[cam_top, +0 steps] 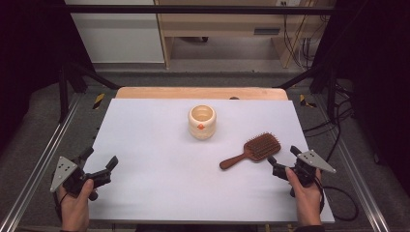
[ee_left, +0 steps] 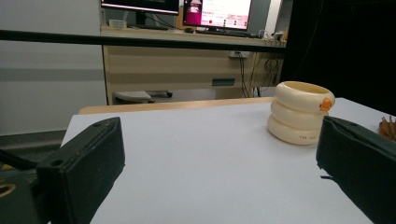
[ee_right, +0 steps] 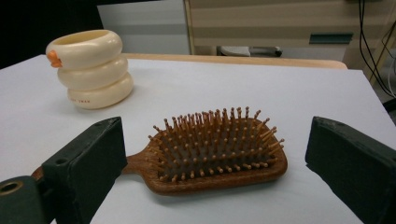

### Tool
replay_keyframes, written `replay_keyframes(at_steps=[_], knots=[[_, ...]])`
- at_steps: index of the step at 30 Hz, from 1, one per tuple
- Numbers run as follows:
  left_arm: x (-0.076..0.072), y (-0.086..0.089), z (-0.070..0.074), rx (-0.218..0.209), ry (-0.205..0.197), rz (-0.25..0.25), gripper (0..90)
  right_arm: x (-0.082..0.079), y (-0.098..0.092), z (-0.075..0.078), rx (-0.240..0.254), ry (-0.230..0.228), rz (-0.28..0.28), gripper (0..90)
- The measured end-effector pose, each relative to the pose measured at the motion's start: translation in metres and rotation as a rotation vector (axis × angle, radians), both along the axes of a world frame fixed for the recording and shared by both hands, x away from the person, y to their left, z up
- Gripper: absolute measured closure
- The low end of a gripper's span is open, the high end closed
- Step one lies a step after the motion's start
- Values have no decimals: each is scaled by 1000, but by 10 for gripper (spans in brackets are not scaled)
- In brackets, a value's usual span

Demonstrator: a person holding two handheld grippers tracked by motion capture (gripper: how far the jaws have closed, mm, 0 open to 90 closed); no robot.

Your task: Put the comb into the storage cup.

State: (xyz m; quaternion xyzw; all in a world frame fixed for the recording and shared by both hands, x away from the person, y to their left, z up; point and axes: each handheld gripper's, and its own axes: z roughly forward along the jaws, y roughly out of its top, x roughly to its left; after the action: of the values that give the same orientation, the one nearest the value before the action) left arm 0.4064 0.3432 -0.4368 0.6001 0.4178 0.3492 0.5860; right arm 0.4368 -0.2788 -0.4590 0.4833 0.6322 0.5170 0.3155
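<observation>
Facing right tool (cam_top: 282, 156), wooden hairbrush (ee_right: 215, 151), cream ringed cup (cam_top: 202, 122) beyond, apart

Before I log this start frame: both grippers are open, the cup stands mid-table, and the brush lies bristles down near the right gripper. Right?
Not quite: the brush lies bristles up, as the right gripper view shows. The rest holds: the left gripper and right gripper are open, and the cup stands mid-table.

Even overhead light keeps the table (cam_top: 159, 159) bright; surroundings fall dark. Soft shadows ahead of the jaws under brush (ee_right: 219, 149) and cup (ee_right: 91, 67). Jaws slightly blurred.
</observation>
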Motion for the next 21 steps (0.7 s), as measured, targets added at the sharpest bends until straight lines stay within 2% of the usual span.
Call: replay_keyframes(at_steps=[8, 14, 17, 19, 20, 21], knots=[[2, 0, -1, 0, 14, 0, 14, 3, 3, -2, 7, 43, -21, 68], [2, 0, -2, 0, 22, 2, 14, 3, 5, -3, -8, 69, -26, 83], [3, 0, -3, 0, 31, 2, 15, 4, 5, -4, -21, 86, -27, 145], [4, -1, -3, 0, 34, 1, 15, 4, 5, -4, -27, 92, -28, 155], [4, -1, -3, 0, 36, 1, 15, 4, 5, -4, -32, 102, -15, 226], [4, -1, -3, 0, 36, 1, 15, 4, 6, -4, -34, 102, -9, 252]])
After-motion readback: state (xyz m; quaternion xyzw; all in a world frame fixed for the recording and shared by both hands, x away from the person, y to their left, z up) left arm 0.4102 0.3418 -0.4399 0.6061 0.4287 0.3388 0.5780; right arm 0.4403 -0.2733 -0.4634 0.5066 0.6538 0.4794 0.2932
